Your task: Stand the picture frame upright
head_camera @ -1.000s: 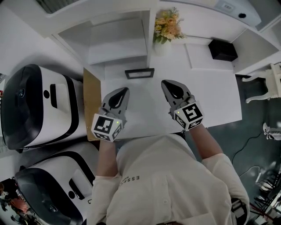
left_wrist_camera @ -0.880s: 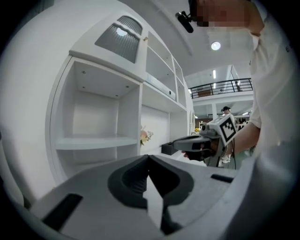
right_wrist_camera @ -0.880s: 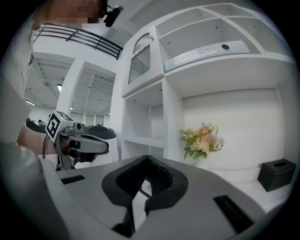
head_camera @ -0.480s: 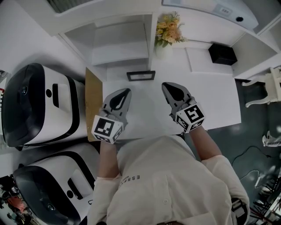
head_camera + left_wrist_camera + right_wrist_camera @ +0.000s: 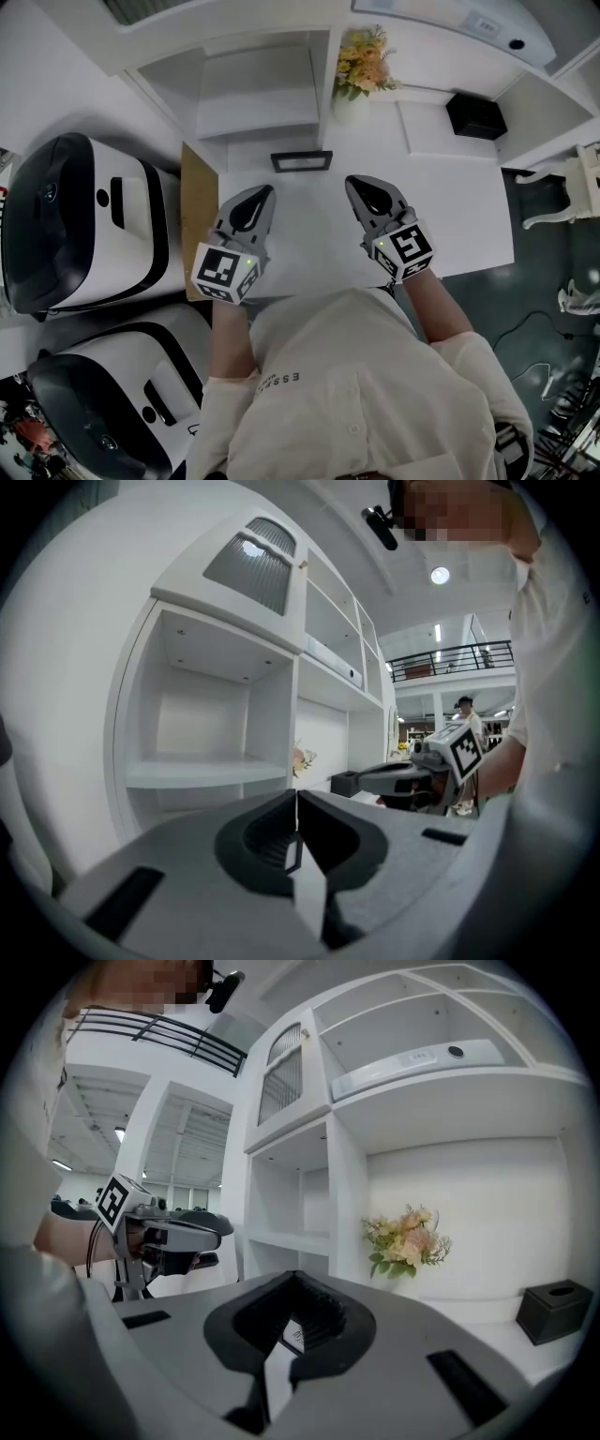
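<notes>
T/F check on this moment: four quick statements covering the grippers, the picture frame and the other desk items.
1. The left gripper and the right gripper are both shut and empty. True.
2. The picture frame is clamped in the left gripper. False: it sits on the desk beyond both grippers, and neither touches it.
3. The flowers stand farther back than the picture frame, to its right. True.
4. The black box is left of the flowers. False: it is to their right, near the desk's far right corner.
</notes>
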The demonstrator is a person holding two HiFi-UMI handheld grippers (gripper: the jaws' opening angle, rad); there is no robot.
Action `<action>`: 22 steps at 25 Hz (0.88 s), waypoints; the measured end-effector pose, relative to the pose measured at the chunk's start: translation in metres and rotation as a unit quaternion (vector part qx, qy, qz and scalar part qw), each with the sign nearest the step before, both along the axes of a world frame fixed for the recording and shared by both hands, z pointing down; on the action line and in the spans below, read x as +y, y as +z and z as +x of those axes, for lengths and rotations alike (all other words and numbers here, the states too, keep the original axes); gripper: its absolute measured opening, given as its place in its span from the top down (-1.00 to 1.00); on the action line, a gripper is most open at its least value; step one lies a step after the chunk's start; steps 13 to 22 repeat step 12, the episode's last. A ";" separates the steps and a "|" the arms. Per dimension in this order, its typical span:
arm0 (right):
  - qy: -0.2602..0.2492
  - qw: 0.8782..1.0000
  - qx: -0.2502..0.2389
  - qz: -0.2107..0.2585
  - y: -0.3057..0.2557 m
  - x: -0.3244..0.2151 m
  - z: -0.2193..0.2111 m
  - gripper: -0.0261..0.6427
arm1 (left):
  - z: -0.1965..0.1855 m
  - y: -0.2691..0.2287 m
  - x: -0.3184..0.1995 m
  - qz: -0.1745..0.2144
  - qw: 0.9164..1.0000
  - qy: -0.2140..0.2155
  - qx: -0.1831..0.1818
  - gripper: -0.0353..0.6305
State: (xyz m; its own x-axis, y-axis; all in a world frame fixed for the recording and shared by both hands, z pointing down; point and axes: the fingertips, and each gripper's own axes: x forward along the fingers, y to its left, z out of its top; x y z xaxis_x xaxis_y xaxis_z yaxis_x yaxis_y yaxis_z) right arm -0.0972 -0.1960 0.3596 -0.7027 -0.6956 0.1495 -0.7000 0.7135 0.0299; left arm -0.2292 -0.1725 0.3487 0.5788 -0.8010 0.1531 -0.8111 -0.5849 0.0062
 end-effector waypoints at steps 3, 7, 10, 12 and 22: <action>0.008 1.000 -0.001 0.002 -0.001 0.000 0.002 0.88 | -0.001 -0.001 0.000 0.000 1.000 0.001 -0.003 0.88; 0.013 1.000 -0.001 0.005 -0.003 0.000 0.000 0.88 | -0.003 0.001 0.001 -0.002 1.000 0.003 0.004 0.88; 0.009 1.000 0.000 0.003 -0.003 0.003 -0.004 0.88 | -0.002 -0.001 0.002 -0.003 1.000 0.012 0.025 0.88; 0.003 1.000 0.002 0.001 -0.004 0.006 -0.007 0.88 | -0.001 -0.003 0.003 -0.003 0.999 0.017 0.038 0.88; 0.003 1.000 0.002 0.001 -0.004 0.006 -0.007 0.88 | -0.001 -0.003 0.003 -0.003 0.999 0.017 0.038 0.88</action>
